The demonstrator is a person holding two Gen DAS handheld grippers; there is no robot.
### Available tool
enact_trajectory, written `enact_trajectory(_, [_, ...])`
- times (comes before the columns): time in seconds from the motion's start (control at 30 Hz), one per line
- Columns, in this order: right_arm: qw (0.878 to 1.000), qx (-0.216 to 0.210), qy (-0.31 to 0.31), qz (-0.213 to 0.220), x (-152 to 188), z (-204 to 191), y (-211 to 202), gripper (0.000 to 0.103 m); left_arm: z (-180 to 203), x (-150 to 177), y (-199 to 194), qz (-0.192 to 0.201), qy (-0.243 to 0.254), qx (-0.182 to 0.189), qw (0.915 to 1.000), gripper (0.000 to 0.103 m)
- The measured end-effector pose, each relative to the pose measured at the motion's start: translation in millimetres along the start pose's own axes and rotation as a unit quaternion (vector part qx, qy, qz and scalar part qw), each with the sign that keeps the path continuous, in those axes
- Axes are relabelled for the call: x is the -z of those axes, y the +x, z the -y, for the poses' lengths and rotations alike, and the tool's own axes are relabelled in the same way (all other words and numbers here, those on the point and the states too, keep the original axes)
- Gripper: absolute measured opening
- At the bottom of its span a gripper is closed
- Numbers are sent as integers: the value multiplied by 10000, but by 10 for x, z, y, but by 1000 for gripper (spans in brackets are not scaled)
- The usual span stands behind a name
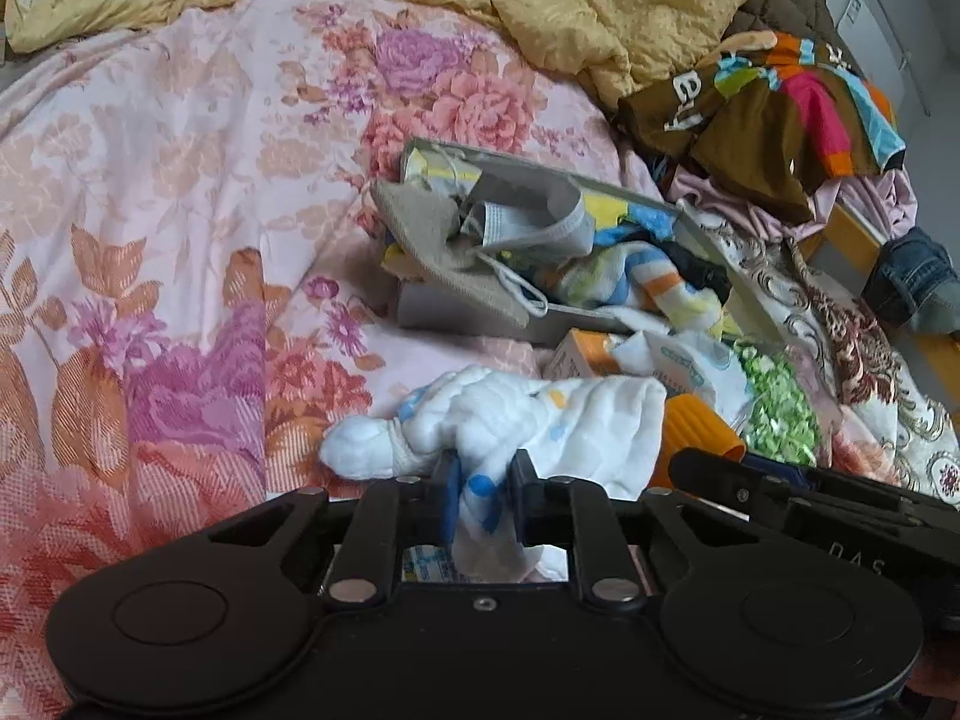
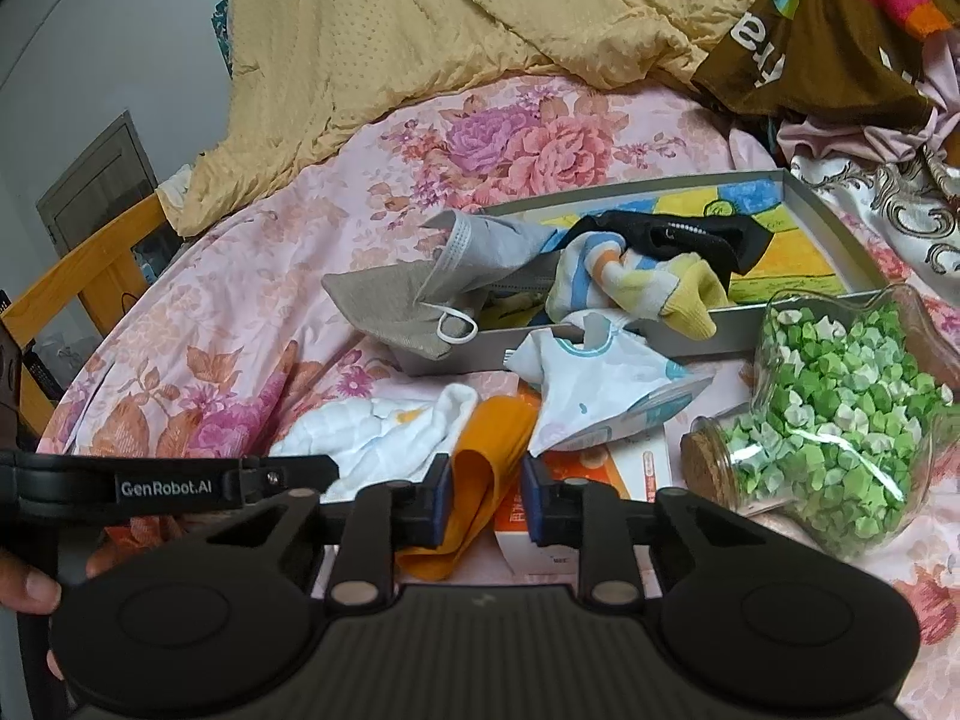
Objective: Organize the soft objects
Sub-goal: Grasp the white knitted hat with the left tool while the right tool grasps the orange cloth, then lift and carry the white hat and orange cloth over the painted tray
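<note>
My left gripper (image 1: 487,468) is shut on a white quilted cloth (image 1: 540,420) with blue and yellow spots, which bunches on the floral bedsheet (image 1: 180,210). That cloth (image 2: 384,432) also shows in the right wrist view, beside the left gripper's arm (image 2: 180,483). My right gripper (image 2: 485,468) has an orange cloth (image 2: 474,480) between its blue pads. The cloth lies against the left pad, with a gap to the right pad. A shallow grey box (image 2: 828,222) behind holds face masks (image 2: 474,252), a striped sock (image 2: 630,282) and a black garment (image 2: 672,240).
A glass jar of green paper stars (image 2: 840,408) lies on its side at the right. A tissue packet (image 2: 600,396) and an orange carton (image 2: 600,480) lie before the box. A yellow blanket (image 2: 450,30) and piled clothes (image 1: 780,108) fill the back. A hand (image 2: 30,588) shows low left.
</note>
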State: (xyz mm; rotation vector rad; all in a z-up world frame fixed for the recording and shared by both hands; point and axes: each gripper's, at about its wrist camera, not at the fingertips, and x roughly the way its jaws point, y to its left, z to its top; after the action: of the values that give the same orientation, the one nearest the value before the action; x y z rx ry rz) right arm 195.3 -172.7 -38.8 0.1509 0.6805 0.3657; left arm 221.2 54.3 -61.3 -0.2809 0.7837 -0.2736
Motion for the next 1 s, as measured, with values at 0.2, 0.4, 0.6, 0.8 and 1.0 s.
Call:
enact_trajectory(0.2, [9996, 137, -141, 203, -25, -36, -84, 20, 6, -53, -145, 439, -80, -27, 9990, 10])
enact_trajectory(0.4, [9975, 194, -496, 470, -33, -141, -187, 20, 51, -77, -340, 1004, -42, 174, 9948, 9])
enact_trajectory(0.6, [9914, 278, -895, 915, -76, -263, -354, 20, 77, -121, -507, 1494, -115, 221, 9885, 9])
enact_trajectory(0.8, [9866, 239, -991, 1276, -162, -284, -507, 20, 111, -160, -679, 1827, -161, 470, 9819, 9])
enact_trajectory(1.0, [9818, 215, -1062, 1562, -241, -296, -614, 20, 206, -213, -763, 2033, -81, 692, 9766, 9])
